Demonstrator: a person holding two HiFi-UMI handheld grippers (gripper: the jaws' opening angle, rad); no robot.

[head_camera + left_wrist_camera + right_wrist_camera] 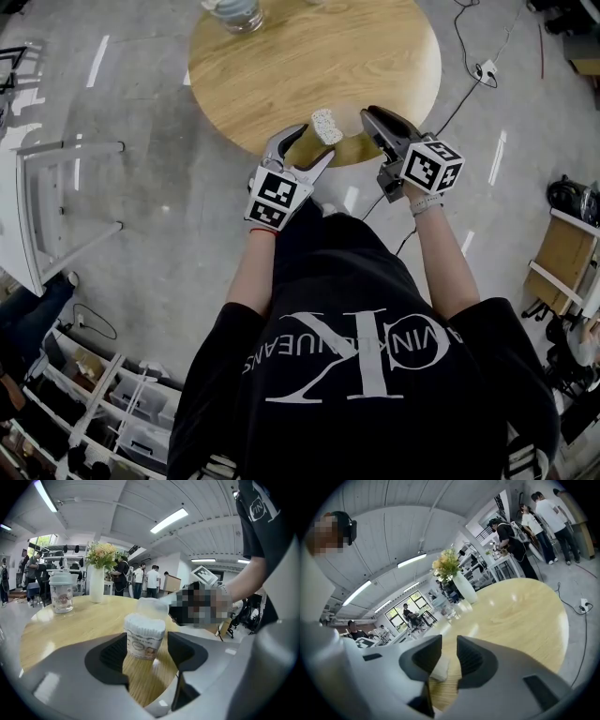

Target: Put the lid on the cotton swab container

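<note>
A small round container packed with white cotton swabs (326,126) stands uncapped near the front edge of the round wooden table (375,56). My left gripper (305,150) is open. In the left gripper view the container (144,637) stands between its two dark fingers, with a gap on the right side. A clear plastic lid (152,606) hangs just above and behind the container, held at the tip of my right gripper (375,122). In the right gripper view the jaws (449,656) are nearly together and the container (440,667) shows below the left one.
A lidded glass jar (234,14) stands at the table's far side, and a white vase of flowers (97,581) stands beyond it. A white rack (56,206) is on the floor at left, a power strip with cable (486,70) at right. People stand in the background.
</note>
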